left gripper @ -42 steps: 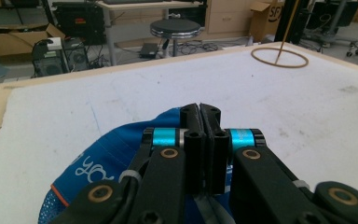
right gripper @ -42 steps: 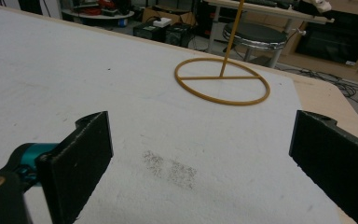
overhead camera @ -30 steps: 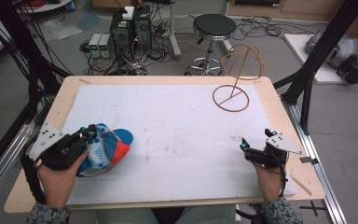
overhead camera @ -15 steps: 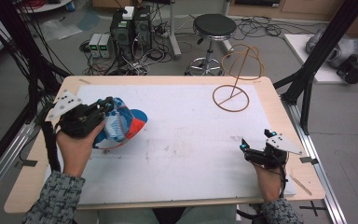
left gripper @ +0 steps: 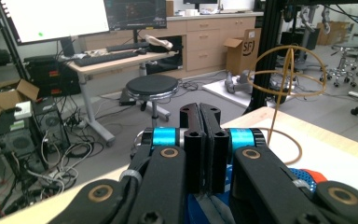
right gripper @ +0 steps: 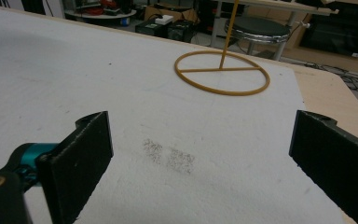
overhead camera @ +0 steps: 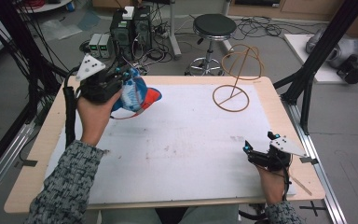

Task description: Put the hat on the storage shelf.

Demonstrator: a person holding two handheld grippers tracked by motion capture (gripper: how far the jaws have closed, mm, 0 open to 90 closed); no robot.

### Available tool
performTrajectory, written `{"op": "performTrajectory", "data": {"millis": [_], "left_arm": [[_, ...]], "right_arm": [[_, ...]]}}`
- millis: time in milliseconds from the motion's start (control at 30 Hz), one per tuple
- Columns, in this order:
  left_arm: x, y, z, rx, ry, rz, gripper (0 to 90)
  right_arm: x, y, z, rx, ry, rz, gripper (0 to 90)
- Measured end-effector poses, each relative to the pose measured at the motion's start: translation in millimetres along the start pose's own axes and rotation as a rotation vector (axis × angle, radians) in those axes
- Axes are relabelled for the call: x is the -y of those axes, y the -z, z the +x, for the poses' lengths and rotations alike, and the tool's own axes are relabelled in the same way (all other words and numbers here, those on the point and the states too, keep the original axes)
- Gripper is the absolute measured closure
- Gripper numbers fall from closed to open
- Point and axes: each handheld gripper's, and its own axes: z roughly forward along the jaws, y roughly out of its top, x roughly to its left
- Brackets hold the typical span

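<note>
Clamping the blue, white and orange cap (overhead camera: 133,93), your left gripper (overhead camera: 121,77) has its jaws pressed together on the fabric and holds it lifted over the far left corner of the table (overhead camera: 37,154), well left of the gold wire stand (overhead camera: 235,77). The cap's orange brim points toward that stand, and its long axis runs roughly across the table. Your right gripper (overhead camera: 256,151) rests low on the white mat (overhead camera: 182,140), nearer you than the stand and close to the table's right edge, jaws spread wide with nothing between them. Between the stand's ring base and your right gripper, the mat lies bare apart from a faint grey smudge (right gripper: 170,156).
</note>
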Motion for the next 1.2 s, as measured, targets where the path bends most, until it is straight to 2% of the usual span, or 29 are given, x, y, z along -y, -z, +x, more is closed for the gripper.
{"op": "performTrajectory", "data": {"millis": [200,400,600,867,1067,1200], "left_arm": [[-18.7,-32.7,-0.5,0.030,0.008,0.005,88.2],[-38.2,-61.1,-1.0,0.040,0.019,-0.006,88.2],[-60.9,-90.6,-4.4,0.045,0.010,-0.013,88.2],[-88.2,-126.6,-11.8,0.073,0.006,-0.018,88.3],[-99.1,-153.5,-20.1,0.090,0.007,-0.016,88.4],[-104.5,-171.8,-23.2,0.081,0.004,-0.009,88.4]], "right_arm": [[1.6,3.8,0.6,0.001,0.021,0.009,5.0],[3.2,5.4,-1.2,0.005,0.025,0.010,5.0],[4.8,6.7,-4.7,0.004,0.008,0.012,5.0],[6.2,7.3,-6.2,-0.004,-0.012,0.012,5.0],[4.6,1.4,-4.0,-0.019,-0.010,0.016,5.0],[3.6,-0.7,-1.3,-0.042,-0.009,0.021,5.0]]}}
